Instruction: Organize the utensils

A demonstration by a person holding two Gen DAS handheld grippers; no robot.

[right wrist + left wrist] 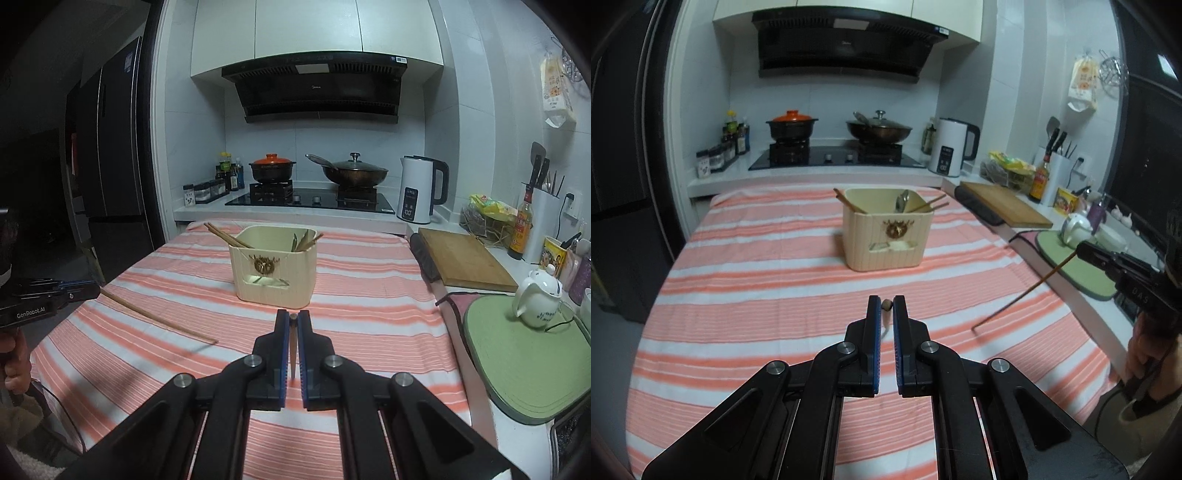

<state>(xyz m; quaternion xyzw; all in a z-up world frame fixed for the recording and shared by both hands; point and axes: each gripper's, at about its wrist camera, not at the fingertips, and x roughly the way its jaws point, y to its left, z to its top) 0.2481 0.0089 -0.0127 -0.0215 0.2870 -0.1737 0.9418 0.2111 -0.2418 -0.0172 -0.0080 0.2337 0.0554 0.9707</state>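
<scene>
Chopsticks: each tongs grips one, right tongs [293,319] and left tongs [886,304] alike, long axes slanting down; bin [275,273] sits straight ahead, right nearer.

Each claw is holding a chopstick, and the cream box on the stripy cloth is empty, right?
Not quite. Each claw does hold a chopstick: the left claw grips one, the right claw another. But the cream box on the stripy cloth isn't empty. The left wrist view shows chopsticks and a metal spoon inside.
</scene>
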